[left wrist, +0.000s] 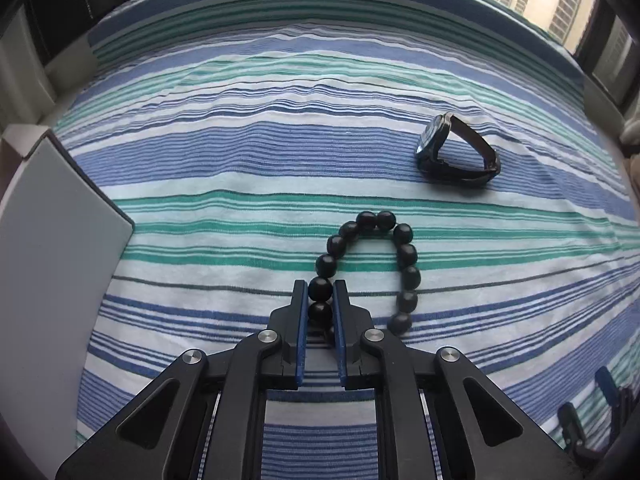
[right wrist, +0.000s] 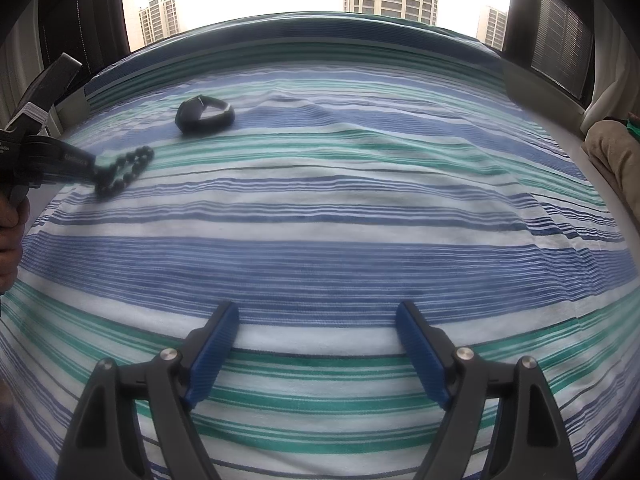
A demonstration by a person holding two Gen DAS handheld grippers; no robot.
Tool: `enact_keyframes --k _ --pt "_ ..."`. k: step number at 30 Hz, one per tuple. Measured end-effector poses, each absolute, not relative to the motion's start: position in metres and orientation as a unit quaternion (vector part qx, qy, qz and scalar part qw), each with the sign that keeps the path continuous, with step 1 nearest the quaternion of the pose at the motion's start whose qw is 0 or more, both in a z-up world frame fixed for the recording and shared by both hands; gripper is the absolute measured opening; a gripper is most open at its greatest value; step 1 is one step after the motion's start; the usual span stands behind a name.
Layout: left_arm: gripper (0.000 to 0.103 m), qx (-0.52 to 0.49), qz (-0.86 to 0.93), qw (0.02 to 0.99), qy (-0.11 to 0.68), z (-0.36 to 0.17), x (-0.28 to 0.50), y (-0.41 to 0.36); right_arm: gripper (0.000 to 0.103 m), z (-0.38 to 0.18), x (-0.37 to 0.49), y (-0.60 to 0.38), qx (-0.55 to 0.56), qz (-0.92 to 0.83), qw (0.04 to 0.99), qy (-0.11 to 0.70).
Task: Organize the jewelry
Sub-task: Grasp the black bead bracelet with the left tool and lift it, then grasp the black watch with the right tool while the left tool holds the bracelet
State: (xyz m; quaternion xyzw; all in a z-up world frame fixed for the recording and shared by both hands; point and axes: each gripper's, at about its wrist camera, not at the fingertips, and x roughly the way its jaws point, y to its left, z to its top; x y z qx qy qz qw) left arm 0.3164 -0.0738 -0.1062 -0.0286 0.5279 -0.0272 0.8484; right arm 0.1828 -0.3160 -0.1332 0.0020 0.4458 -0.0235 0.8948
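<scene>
- A grey box [left wrist: 52,240] is sitting at the left edge of the striped bedsheet [left wrist: 280,128]; its inside is not showing.
- The bracelet [left wrist: 372,264] of round black beads is lying in a loop on the sheet, near a dark watch [left wrist: 456,152].
- The left gripper [left wrist: 320,292] is clamping two beads on the loop's left side.
- The right gripper [right wrist: 318,316] is hanging spread wide over bare sheet, holding nothing.

I see a bracelet [left wrist: 370,268] of large, round, matte black beads lying on the striped bedspread in an open arch; the beads on one side of the loop are pinched, the rest rest flat on the cloth. Beyond it, apart from the beads, a dark wristwatch [left wrist: 456,152] with its strap fastened into a loop stands on its edge.
</scene>
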Motion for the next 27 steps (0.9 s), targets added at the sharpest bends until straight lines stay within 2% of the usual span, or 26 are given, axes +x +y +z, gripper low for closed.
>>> enact_keyframes --k 14,27 --pt "0.009 -0.145 -0.094 0.859 0.482 -0.049 0.24 -0.003 0.083 -0.133 0.183 -0.316 0.002 -0.024 0.895 0.446" --pt "0.009 -0.238 -0.149 0.842 0.46 -0.025 0.194 0.034 0.083 -0.133 0.183 -0.316 0.002 -0.023 0.895 0.446"
